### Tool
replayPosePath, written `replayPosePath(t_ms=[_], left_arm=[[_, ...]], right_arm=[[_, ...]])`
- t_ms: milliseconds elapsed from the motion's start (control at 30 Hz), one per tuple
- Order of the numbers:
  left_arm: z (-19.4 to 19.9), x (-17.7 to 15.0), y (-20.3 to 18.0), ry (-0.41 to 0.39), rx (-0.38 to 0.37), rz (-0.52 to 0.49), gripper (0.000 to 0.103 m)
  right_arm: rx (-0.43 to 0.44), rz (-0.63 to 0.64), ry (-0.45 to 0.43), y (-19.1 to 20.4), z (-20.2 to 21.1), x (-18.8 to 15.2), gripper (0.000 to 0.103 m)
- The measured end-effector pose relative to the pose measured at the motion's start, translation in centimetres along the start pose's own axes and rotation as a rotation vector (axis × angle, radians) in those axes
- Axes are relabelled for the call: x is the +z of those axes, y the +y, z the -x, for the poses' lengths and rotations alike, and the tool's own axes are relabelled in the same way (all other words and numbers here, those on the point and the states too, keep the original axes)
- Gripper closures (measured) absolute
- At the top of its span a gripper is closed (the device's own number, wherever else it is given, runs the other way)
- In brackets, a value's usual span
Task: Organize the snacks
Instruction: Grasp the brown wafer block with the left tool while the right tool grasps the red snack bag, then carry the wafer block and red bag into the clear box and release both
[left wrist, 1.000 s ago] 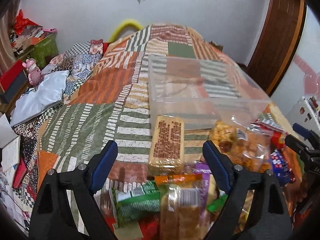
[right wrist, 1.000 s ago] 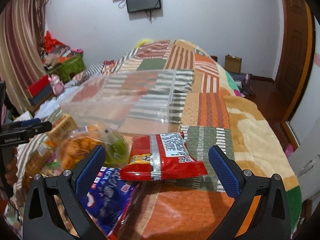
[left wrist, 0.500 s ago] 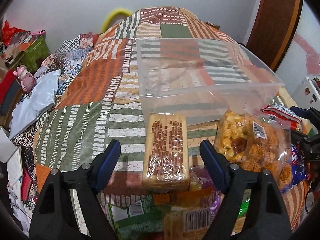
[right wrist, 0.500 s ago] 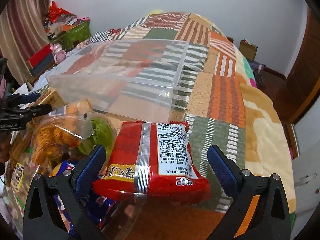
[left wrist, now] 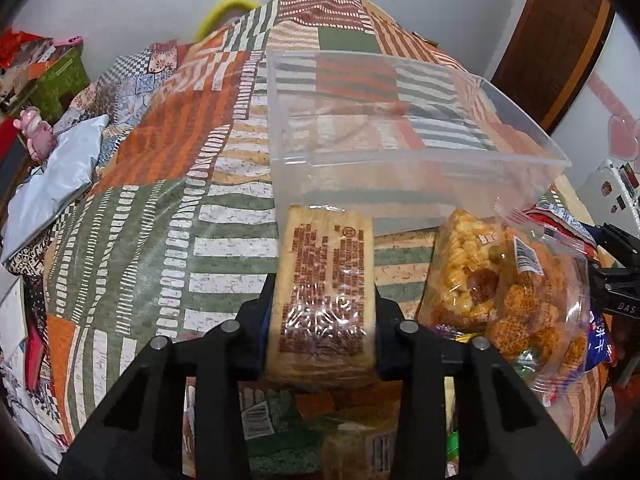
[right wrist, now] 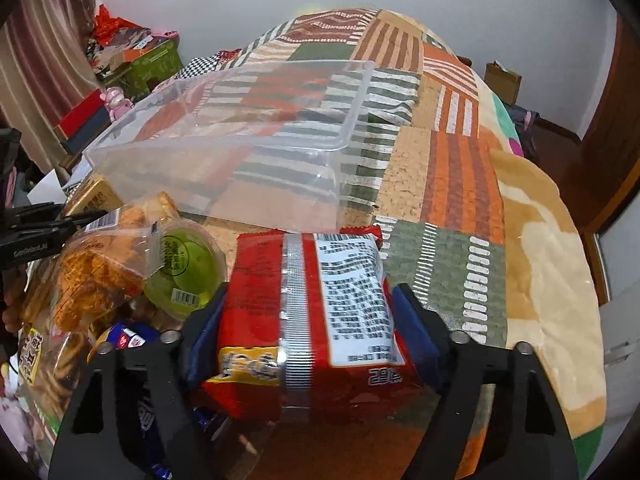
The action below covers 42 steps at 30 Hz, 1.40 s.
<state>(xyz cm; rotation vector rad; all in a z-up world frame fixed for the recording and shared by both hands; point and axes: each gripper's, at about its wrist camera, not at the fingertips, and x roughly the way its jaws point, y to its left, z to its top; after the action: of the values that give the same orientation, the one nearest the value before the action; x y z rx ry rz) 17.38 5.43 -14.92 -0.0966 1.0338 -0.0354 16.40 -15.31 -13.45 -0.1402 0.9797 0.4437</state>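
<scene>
Nearest each lens, both jaws have just been closing: the left hand-held gripper [left wrist: 323, 316] clamps a biscuit pack [left wrist: 326, 300] across its width, the right hand-held gripper [right wrist: 308, 328] a red packet [right wrist: 312, 312], its pads against both sides. Each pack's long axis points away, toward the clear bin [left wrist: 400, 128], which lies on the bed [left wrist: 168, 184] just beyond both packs. Neither hand appears clearly nearer.

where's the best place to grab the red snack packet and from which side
Across its two long side edges, near the lower half, coming from above and behind, as the right gripper does now. The red snack packet lies flat, lengthwise toward the clear bin, narrow enough to fit between the fingers, whose jaws have just been closing and now press both sides.
</scene>
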Motion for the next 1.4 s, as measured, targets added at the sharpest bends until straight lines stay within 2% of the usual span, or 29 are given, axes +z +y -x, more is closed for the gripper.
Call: replayPosePath(t_ms=[300,867,1033,1400], left_arm=[[1.8,-0.4,-0.4,-0.048,0.02,-0.013,0.066],[6.8,0.3,-1.5,-0.176,0.052,-0.032,0.067],[8.4,1.0,-1.9,-0.22,0.068,-0.047,0.067],[9.1,4.3,-3.2,-0.281,0.04,-0.035,0.067]], right_arm=[[-0.008,0.001,-0.033,0.2,1.3,-0.1,0.038],[-0.015,0.012,-0.182,0.6,6.7,1.1,0.039],[-0.008,0.02,-0.23,0.8,7.6,1.9,0.039],[0.013,0.033,-0.303,1.3,7.7,4.3,0.039]])
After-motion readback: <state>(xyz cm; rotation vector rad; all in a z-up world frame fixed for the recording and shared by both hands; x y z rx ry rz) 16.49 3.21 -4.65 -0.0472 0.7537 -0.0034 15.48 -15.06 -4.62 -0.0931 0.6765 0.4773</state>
